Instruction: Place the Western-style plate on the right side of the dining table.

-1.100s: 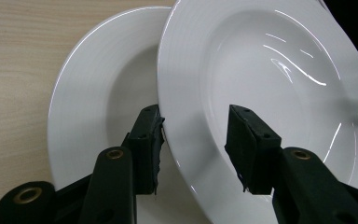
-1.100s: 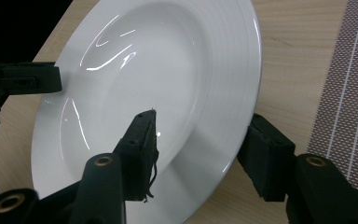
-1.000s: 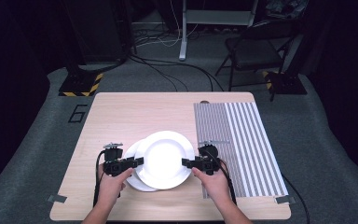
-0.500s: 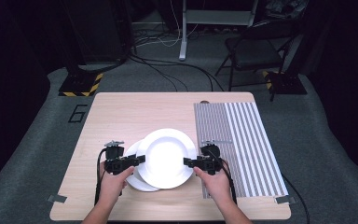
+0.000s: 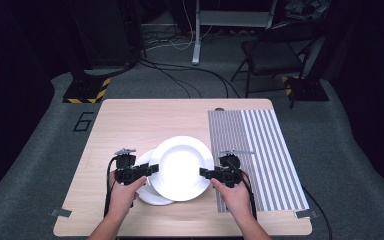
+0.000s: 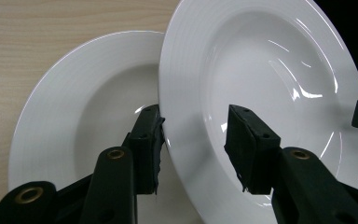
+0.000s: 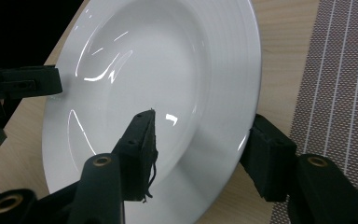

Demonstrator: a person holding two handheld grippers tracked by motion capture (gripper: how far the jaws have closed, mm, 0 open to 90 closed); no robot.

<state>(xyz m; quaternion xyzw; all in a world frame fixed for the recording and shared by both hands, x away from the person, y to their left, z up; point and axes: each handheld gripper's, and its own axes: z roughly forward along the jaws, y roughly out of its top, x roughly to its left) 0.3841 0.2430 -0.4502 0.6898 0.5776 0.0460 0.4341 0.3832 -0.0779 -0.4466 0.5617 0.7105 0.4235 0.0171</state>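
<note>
Your left hand-held gripper (image 5: 152,168) pinches the left rim of the top plate (image 5: 181,167), one jaw above the rim and one below; your right hand-held gripper (image 5: 203,172) clamps the opposite rim the same way. Between them the top plate hangs tilted and lifted off the surface (image 5: 130,125), partly over the second plate (image 6: 74,121), which lies flat on the wood just under and to the left. In the left gripper view the two rims overlap, but you cannot tell whether they touch.

To your right lies the striped mat (image 5: 260,150), bare, its near edge just beside your right hand (image 5: 235,195).

Judging from this, the pick-up is done: the top plate is off the other one and carried by both sides. What is left is to carry it across and set it down, likely on the mat, then let go; the second plate has not yet been handled.
</note>
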